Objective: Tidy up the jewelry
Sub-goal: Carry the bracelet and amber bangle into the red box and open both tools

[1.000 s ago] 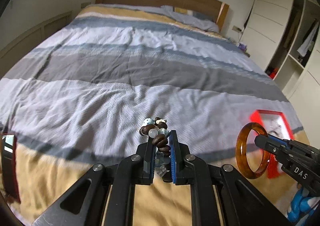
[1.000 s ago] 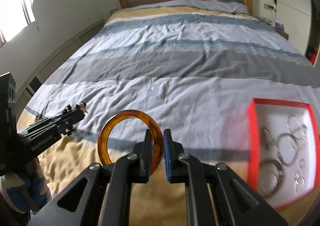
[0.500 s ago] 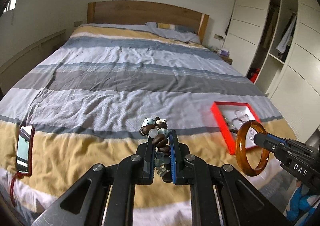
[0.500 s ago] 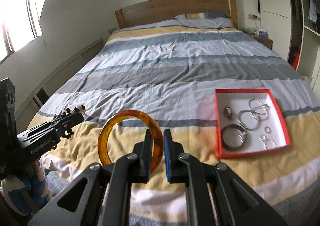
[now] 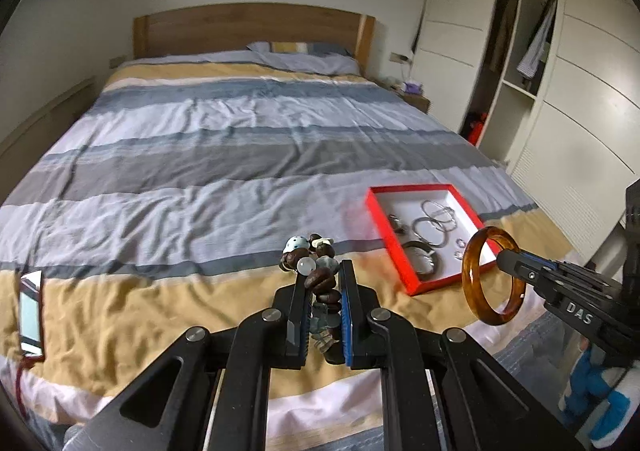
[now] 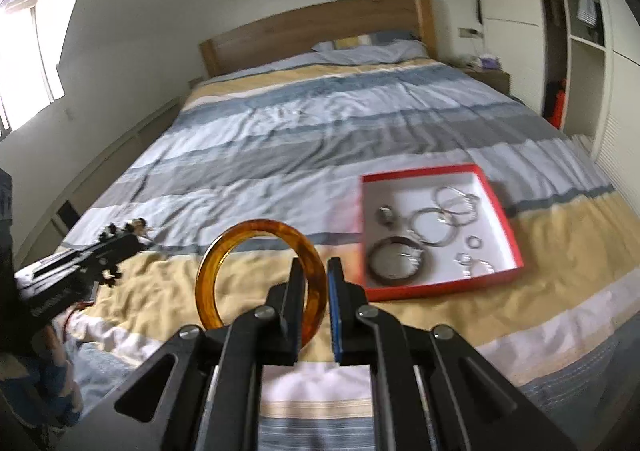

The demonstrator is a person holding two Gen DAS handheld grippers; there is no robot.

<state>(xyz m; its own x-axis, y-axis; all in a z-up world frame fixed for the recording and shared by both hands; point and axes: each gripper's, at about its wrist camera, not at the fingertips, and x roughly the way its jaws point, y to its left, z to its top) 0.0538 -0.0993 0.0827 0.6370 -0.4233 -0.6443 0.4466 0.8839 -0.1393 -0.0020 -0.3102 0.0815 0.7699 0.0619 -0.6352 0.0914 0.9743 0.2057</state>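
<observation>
My left gripper point(image 5: 322, 269) is shut on a beaded bracelet point(image 5: 316, 271) of brown, pale blue and white beads, held above the foot of the bed. My right gripper point(image 6: 313, 265) is shut on an amber bangle point(image 6: 256, 275), which also shows in the left wrist view point(image 5: 493, 278). A red box point(image 6: 514, 235) with a white inside lies on the bedspread to the right and holds several silver bangles and rings point(image 6: 434, 225). It also shows in the left wrist view point(image 5: 382, 227). Both grippers hang short of the box.
A wide bed with a striped blue, grey and yellow cover point(image 5: 224, 155) fills both views. A phone point(image 5: 31, 317) lies at its left front corner. White wardrobes point(image 5: 580, 91) stand on the right. A wooden headboard point(image 5: 248, 27) is at the far end.
Both grippers have pulled back and up from the bed while keeping their holds. The whole bed and the red box have come into view.
</observation>
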